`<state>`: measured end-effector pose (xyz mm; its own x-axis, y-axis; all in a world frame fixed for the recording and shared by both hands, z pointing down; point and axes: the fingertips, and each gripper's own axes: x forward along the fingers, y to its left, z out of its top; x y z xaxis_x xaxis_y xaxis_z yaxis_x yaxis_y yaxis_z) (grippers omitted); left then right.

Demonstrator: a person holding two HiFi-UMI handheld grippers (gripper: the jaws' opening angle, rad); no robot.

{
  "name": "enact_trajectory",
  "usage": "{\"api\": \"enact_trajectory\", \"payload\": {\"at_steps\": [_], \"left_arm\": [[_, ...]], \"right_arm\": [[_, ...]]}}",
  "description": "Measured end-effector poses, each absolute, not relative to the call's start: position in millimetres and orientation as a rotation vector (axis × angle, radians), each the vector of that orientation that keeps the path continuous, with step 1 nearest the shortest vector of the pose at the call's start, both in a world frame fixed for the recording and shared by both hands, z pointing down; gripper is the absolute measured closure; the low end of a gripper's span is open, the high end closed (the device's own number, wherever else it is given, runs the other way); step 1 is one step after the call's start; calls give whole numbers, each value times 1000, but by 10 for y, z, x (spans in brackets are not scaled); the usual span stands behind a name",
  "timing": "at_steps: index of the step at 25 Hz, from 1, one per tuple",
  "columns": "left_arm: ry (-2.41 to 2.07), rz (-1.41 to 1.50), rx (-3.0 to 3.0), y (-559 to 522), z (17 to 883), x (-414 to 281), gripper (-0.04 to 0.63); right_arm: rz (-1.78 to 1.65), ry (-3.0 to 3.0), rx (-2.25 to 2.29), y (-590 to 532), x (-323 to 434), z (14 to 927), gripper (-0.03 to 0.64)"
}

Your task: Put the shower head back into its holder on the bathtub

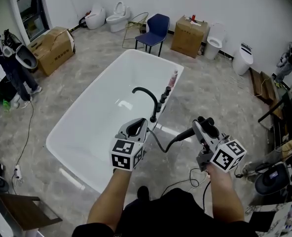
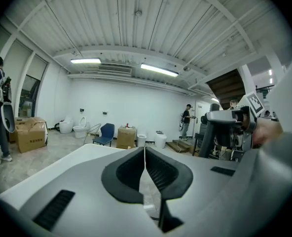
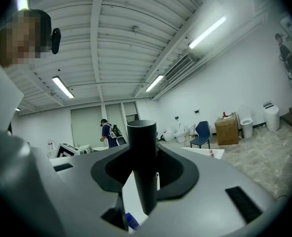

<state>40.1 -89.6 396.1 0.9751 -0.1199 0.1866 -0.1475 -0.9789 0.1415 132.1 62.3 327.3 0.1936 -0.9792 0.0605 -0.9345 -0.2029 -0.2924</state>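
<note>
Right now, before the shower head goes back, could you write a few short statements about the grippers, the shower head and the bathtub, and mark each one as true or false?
1. The right gripper is closed on the black shower head. True.
2. The left gripper has its jaws wide apart. False: its jaws are together, with nothing between them.
3. The shower head already sits in its holder on the bathtub. False: the right gripper holds it off to the side of the tub's rim.
4. A blue chair stands beyond the far end of the bathtub. True.
</note>
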Motion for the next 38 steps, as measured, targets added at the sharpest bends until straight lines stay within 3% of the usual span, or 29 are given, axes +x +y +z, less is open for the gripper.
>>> {"api": "enact_trajectory", "payload": {"at_steps": [23, 30, 38], "left_arm": [[-694, 383, 2844, -1217, 4177, 1505, 572], [-843, 379, 2794, -1290, 4193, 1391, 572], [-926, 353, 2763, -1639, 4150, 975, 572]], "right_arm": [[-445, 2242, -1860, -97, 2688, 3519, 480], [-480, 2297, -1758, -337, 2832, 3512, 480], [-443, 2404, -1643, -1012, 2390, 3275, 482]]}}
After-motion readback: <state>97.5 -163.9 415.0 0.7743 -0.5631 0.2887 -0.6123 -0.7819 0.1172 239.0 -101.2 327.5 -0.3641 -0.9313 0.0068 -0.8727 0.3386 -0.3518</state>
